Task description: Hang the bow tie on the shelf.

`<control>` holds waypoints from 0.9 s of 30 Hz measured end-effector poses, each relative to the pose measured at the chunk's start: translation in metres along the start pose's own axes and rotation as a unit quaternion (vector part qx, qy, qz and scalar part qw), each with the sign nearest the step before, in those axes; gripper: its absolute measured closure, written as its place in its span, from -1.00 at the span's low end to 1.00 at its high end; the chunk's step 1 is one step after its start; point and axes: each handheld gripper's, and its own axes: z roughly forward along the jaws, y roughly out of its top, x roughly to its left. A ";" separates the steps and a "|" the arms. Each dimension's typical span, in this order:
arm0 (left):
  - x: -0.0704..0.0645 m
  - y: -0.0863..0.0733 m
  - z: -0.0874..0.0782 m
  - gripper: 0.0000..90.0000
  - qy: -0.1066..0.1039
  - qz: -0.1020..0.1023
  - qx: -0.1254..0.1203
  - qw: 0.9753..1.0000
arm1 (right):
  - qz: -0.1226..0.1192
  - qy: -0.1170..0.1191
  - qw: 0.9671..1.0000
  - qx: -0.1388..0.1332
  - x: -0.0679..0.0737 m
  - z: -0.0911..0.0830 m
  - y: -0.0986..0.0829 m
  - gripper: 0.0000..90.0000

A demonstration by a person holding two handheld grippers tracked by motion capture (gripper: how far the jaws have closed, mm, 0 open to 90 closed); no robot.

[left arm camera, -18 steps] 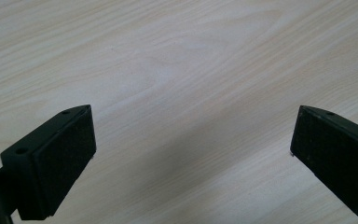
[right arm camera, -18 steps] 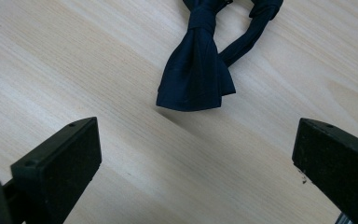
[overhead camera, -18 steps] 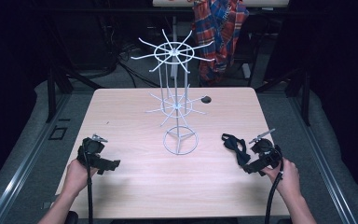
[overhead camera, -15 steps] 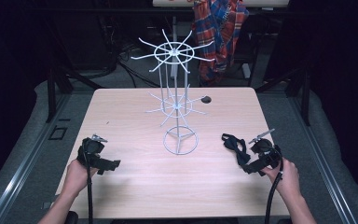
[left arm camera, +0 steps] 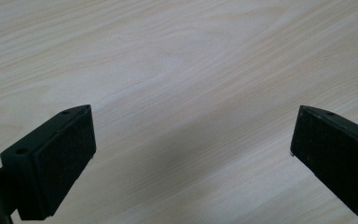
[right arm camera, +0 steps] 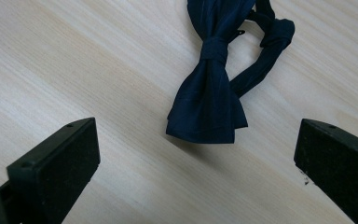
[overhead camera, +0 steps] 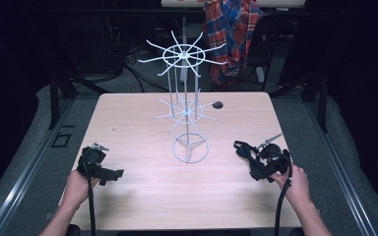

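Observation:
A dark navy bow tie (right arm camera: 209,95) with its strap (right arm camera: 266,55) lies flat on the wooden table (overhead camera: 142,196), just ahead of my right gripper (right arm camera: 198,123), whose jaws stand wide apart with nothing between them. In the high view the bow tie (overhead camera: 242,149) rests at the table's right side, touching the front of the right gripper (overhead camera: 262,164), which a hand holds. My left gripper (left arm camera: 193,116) is open over bare wood; the high view shows this left gripper (overhead camera: 103,169) near the table's front left, held low. A white wire display rack (overhead camera: 186,110) with spoke arms stands at the table's centre.
A small dark round spot (overhead camera: 218,104) sits on the table behind the rack. A plaid shirt (overhead camera: 231,34) hangs beyond the far edge. Cables trail from both grippers toward the front edge. Dark floor and metal rails flank the table.

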 end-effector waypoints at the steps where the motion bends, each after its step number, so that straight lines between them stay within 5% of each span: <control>1: 0.000 0.000 0.000 -1.00 0.000 0.000 0.000 1.000 | 0.000 0.000 1.000 0.000 0.000 0.000 0.000 -1.00; 14: 0.001 0.000 0.002 -1.00 -0.005 -0.001 0.007 1.000 | 0.007 -0.020 1.000 0.011 -0.004 0.021 0.017 -0.86; 19: 0.000 0.001 0.003 -1.00 -0.004 -0.002 0.007 1.000 | 0.006 -0.036 0.999 0.016 -0.005 0.026 0.020 -0.61; 20: 0.000 0.001 0.003 -1.00 -0.005 -0.003 0.008 1.000 | 0.018 -0.036 0.999 -0.001 -0.003 0.030 0.019 -0.53; 27: 0.001 0.001 0.004 -1.00 -0.005 -0.004 0.012 1.000 | -0.010 -0.052 0.998 0.015 -0.003 0.034 0.029 -0.11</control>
